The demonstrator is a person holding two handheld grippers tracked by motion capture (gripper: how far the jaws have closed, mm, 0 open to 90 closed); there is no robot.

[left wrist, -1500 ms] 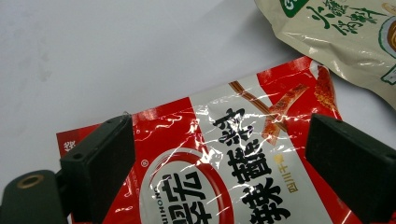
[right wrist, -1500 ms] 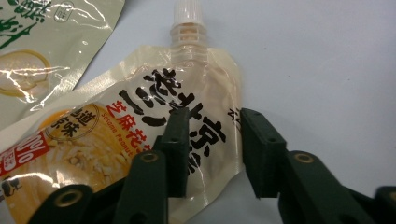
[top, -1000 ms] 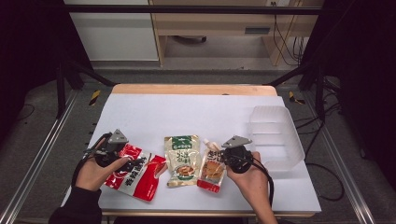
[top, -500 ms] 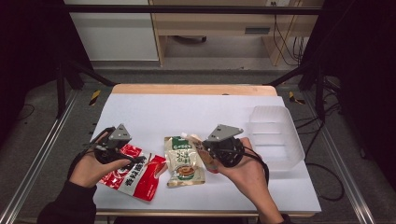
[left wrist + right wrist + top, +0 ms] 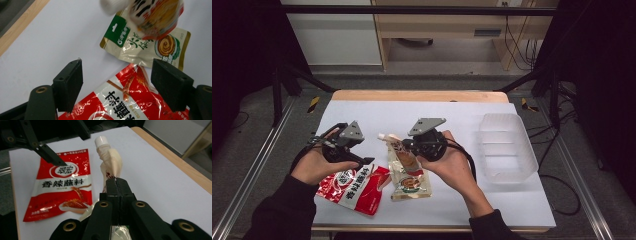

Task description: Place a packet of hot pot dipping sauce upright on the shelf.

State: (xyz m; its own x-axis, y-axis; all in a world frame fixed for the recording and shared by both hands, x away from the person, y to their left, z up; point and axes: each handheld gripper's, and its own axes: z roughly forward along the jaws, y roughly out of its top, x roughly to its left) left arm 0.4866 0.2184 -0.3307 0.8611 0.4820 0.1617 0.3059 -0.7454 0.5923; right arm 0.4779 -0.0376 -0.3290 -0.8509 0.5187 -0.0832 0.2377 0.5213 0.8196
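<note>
1. The right gripper [image 5: 398, 145] had its jaws pressed together on a white spouted sauce pouch [image 5: 401, 154], pinching it just below the neck; in the right gripper view the two black jaws met with the pouch's film caught between them, and the white screw cap [image 5: 101, 141] stood beyond the jaw tips.
2. The pouch was lifted off the white table [image 5: 452, 120], slanting from the jaws with its cap end away from the hand and its printed body trailing back toward the person's right hand [image 5: 452, 165].
3. Directly beneath that gripper lay a green-and-cream seasoning packet [image 5: 412, 184], flat on the table.
4. The left gripper [image 5: 362, 161] hovered with its jaws apart and nothing between them; they had just been narrowing, yet a clear gap remained in the left gripper view.
5. Below and just ahead of those jaws lay a red sauce packet [image 5: 130, 100] with white characters, flat on the table and untouched by the pads.
6. Seen from the left gripper, the green-and-cream packet [image 5: 147, 45] lay beyond the red one, their edges close together, and the lifted pouch [image 5: 150, 12] hung blurred above it.
7. A clear plastic tray [image 5: 506, 147] sat well apart from the right gripper, on the side away from the left gripper.
</note>
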